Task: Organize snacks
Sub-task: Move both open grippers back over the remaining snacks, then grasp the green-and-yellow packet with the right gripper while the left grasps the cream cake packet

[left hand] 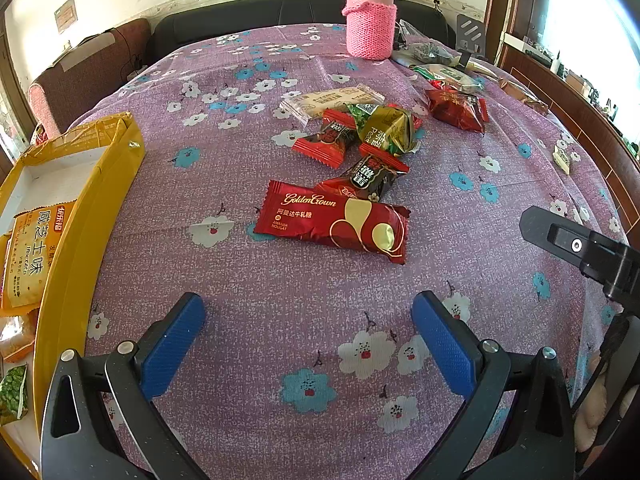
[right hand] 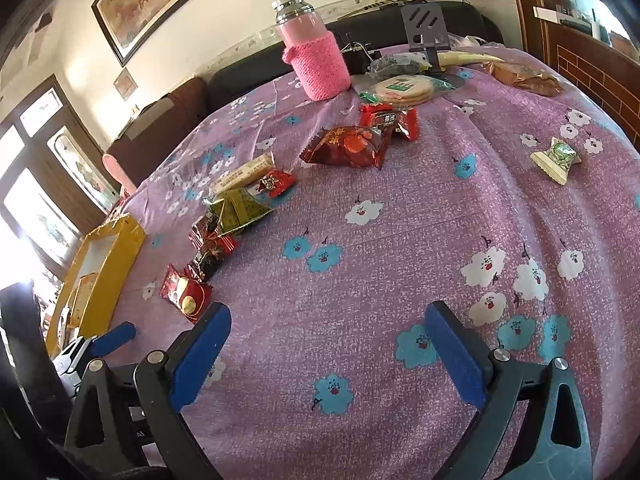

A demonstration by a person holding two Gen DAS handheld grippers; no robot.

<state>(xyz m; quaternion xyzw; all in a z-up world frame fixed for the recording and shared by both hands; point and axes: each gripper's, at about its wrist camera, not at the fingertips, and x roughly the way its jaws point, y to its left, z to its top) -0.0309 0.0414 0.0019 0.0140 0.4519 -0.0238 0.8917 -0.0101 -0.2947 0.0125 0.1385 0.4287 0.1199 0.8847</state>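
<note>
Several wrapped snacks lie loose on the purple flowered tablecloth. A red Golden Crown nougat bar lies just ahead of my left gripper, which is open and empty above the cloth. Behind the bar is a cluster of small red, dark and gold-green packets and a pale biscuit pack. A yellow box at the left holds an orange snack pack. My right gripper is open and empty; the nougat bar lies to its left and the box further left.
A pink flask in a knitted sleeve stands at the table's far edge. A red packet, a round cracker pack and a small green-white candy lie at the right. A phone stand is at the back. A dark sofa lies beyond.
</note>
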